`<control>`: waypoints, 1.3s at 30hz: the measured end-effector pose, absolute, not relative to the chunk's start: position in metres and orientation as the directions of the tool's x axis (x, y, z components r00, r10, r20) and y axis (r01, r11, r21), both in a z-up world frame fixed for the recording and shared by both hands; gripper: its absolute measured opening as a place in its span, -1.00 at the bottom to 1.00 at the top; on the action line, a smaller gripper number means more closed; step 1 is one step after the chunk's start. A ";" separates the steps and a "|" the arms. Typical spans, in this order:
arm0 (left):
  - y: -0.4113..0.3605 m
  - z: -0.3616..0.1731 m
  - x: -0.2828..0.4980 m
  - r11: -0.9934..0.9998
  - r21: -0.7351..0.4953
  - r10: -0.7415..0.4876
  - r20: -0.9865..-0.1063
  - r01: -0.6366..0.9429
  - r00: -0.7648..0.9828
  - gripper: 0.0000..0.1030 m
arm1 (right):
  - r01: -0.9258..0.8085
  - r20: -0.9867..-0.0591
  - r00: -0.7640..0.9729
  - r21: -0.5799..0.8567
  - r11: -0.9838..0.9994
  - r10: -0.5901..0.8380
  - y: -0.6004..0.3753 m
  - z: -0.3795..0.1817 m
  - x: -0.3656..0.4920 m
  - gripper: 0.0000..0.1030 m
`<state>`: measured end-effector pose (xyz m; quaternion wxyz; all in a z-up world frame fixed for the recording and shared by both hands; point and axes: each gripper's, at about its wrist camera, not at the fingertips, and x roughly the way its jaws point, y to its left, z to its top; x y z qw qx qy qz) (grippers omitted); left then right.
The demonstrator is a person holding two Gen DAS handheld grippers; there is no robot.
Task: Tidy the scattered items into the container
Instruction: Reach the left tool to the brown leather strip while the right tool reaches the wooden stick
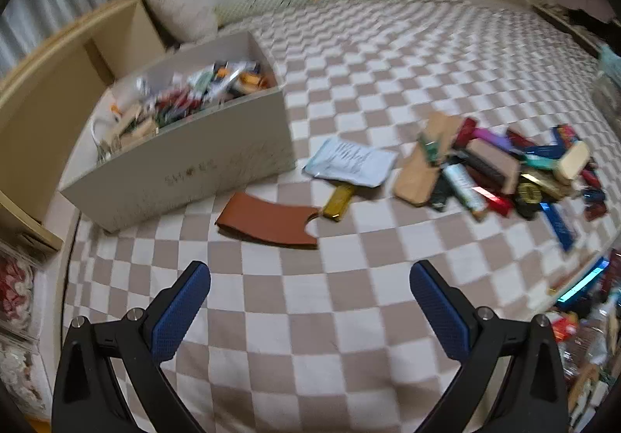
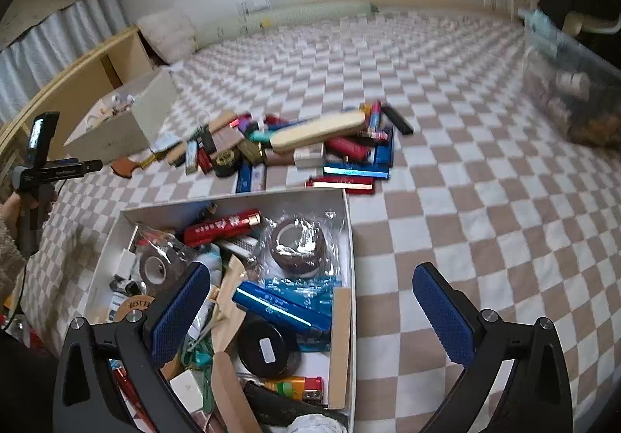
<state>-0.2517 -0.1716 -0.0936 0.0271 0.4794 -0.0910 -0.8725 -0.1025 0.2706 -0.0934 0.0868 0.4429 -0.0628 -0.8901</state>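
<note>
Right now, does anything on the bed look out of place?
Yes. A heap of small items lies loose on the checkered blanket between the two boxes, and a brown leather sleeve lies apart beside the beige box. Both grippers are open and empty.

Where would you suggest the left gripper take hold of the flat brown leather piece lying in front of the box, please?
Probably across its narrow width near the middle, coming down from above. The brown leather piece lies flat on the checkered blanket with bare cloth along both long edges, and the open left gripper already faces it. Its thinness may call for pressing into the cloth.
</note>
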 end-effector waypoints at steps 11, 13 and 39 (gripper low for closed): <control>-0.204 -0.132 -0.292 -0.959 0.274 -0.196 -0.829 -0.073 -0.524 1.00 | 0.120 -0.805 -0.582 0.059 -0.991 -0.119 0.277 -0.092 -0.154 1.00; -0.206 -0.135 -0.296 -0.953 0.292 -0.204 -0.820 -0.084 -0.535 1.00 | 0.133 -0.808 -0.580 0.035 -0.990 -0.106 0.278 -0.091 -0.165 1.00; -0.231 -0.168 -0.345 -0.988 0.093 -0.022 -0.871 -0.121 -0.492 0.98 | 0.216 -0.831 -0.523 0.085 -0.973 -0.189 0.281 -0.127 -0.340 1.00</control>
